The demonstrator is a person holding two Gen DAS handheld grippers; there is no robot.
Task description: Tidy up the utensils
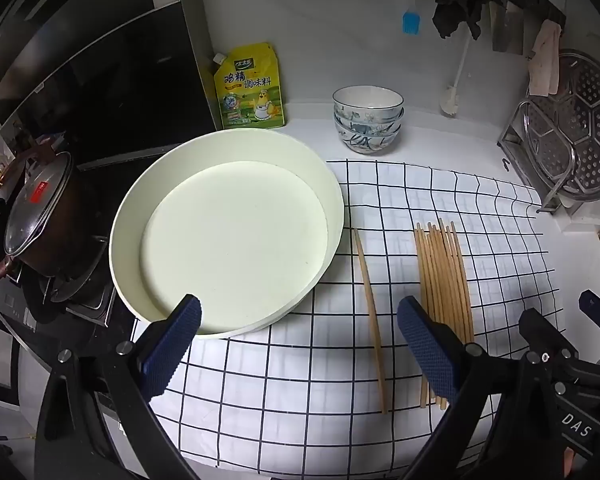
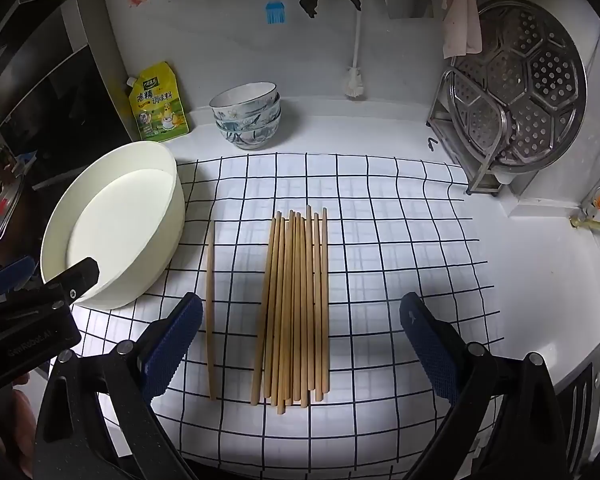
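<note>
Both tongs gape wide and empty: left gripper [image 1: 299,354], right gripper [image 2: 301,350]. Chopstick bundle [image 2: 296,308] lies between the right's fingers, stray chopstick [image 2: 210,312] just beside its left finger. Descend square and gather them all.

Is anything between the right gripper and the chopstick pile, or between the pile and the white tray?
Nothing blocks the open right gripper from the chopstick pile. Between the pile and the white tray, only a separate chopstick pair lies on the cloth.
</note>
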